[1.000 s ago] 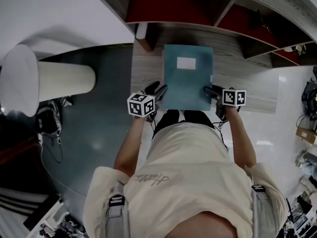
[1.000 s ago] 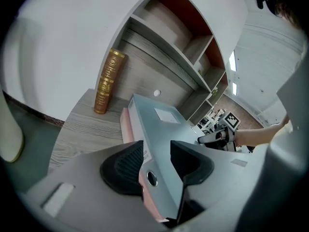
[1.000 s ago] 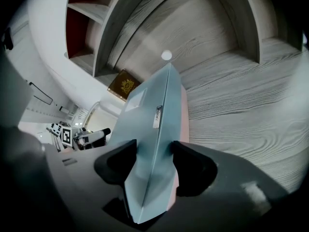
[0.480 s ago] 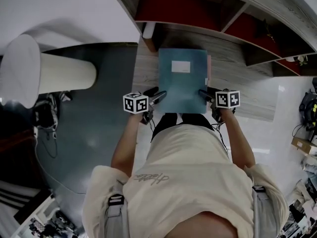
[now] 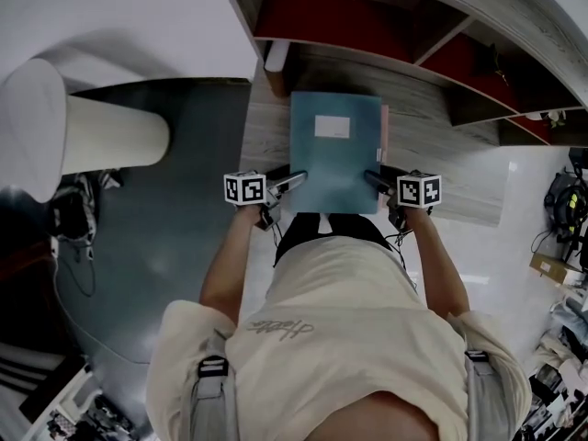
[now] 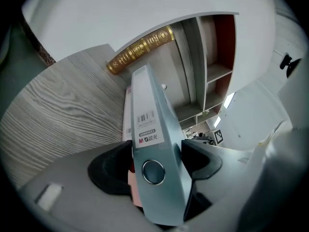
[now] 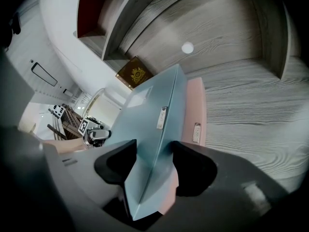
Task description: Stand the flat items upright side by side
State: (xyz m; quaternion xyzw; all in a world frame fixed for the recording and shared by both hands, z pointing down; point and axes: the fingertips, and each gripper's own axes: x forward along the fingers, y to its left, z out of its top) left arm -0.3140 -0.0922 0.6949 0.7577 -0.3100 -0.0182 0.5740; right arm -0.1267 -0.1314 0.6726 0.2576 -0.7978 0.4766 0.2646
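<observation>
A blue binder (image 5: 335, 163) lies flat on the wood-grain counter (image 5: 441, 168) in the middle of the head view. It has a white label (image 5: 333, 127) on its cover. Under it is a pink folder (image 5: 384, 134), of which only a thin strip shows along the binder's right edge. The left claw (image 5: 296, 180) sits at the binder's lower left corner and the right claw (image 5: 372, 180) at its lower right corner.

In the left gripper view the binder's grey-blue spine, with a barcode sticker and a round finger hole (image 6: 153, 171), fills the gap between the two black pads. The pink folder lies against its left side. These jaws have just been opening and stand spread about the stack, close on either side but not clamping it. In the right gripper view the jaws are closed on the stack's edge, with one pad on the blue cover and the other on the pink folder.

Behind the binder, near the counter's back left corner, is a brown book (image 6: 140, 50) with gold ornament. A shelf unit (image 5: 322, 16) with red back panels runs across the top of the head view.
</observation>
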